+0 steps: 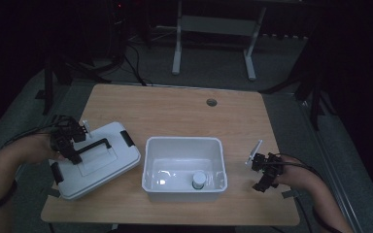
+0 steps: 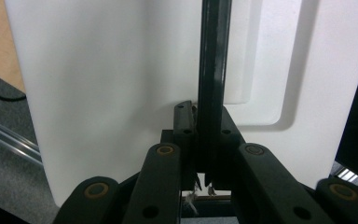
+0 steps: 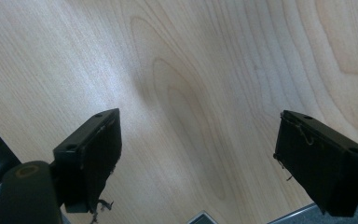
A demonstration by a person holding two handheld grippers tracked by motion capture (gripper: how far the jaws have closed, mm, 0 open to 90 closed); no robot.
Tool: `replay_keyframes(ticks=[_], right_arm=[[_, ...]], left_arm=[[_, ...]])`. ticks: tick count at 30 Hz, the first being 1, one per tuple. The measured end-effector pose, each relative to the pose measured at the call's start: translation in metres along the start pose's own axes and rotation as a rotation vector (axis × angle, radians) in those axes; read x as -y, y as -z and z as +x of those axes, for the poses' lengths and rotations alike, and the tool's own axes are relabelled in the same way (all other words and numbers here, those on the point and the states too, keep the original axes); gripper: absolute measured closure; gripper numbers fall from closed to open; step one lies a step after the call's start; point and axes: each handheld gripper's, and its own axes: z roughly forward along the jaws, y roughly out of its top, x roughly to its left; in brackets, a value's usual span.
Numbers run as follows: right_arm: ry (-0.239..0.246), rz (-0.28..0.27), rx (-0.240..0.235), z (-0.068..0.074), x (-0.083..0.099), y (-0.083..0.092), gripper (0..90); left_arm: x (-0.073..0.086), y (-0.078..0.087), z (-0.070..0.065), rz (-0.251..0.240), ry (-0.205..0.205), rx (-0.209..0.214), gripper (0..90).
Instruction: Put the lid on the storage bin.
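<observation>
Left gripper point(image 1: 70, 141) grasping the black handle point(image 1: 94, 145) of a white lid point(image 1: 97, 160); right gripper point(image 1: 264, 170) idling with its jaws released.

The left gripper's jaws are clenching the handle, seen in the left gripper view as a dark bar point(image 2: 212, 79) running up between them. The lid is lying tilted at the left of the wooden counter point(image 1: 184, 109), just beside an open white bin point(image 1: 184, 170) that is holding a small white-capped bottle point(image 1: 199, 179). The right gripper's jaws are standing wide apart above bare counter point(image 3: 191, 93), to the right of the bin.
</observation>
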Motion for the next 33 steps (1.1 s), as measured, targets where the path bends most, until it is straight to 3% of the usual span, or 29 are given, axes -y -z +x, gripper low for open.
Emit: replay_keyframes(ticks=[8,10,12,22,28,29,33], right_arm=[[-0.002,0.002,0.001,0.000,-0.002,0.000,14.2],[0.000,0.004,0.002,0.001,-0.002,-0.001,14.2],[0.000,0.005,0.003,0.001,-0.002,-0.001,14.2],[0.008,0.007,0.002,0.001,-0.004,-0.001,14.2],[0.010,0.004,-0.001,0.001,-0.007,-0.001,14.2],[0.011,0.004,-0.001,0.002,-0.007,-0.002,14.2],[0.008,0.007,-0.001,0.002,-0.006,-0.003,14.2]], left_arm=[[-0.003,0.031,-0.007,-0.014,-0.015,-0.031,83.8],[-0.003,0.031,-0.007,-0.014,-0.015,-0.031,83.7],[-0.006,0.044,-0.011,-0.018,-0.024,-0.037,83.7],[-0.025,0.061,-0.029,-0.032,-0.102,-0.047,83.8],[-0.044,0.066,-0.039,-0.052,-0.147,-0.051,83.8],[-0.054,0.070,-0.046,-0.058,-0.175,-0.052,83.7],[-0.068,0.075,-0.056,-0.065,-0.218,-0.048,83.7]])
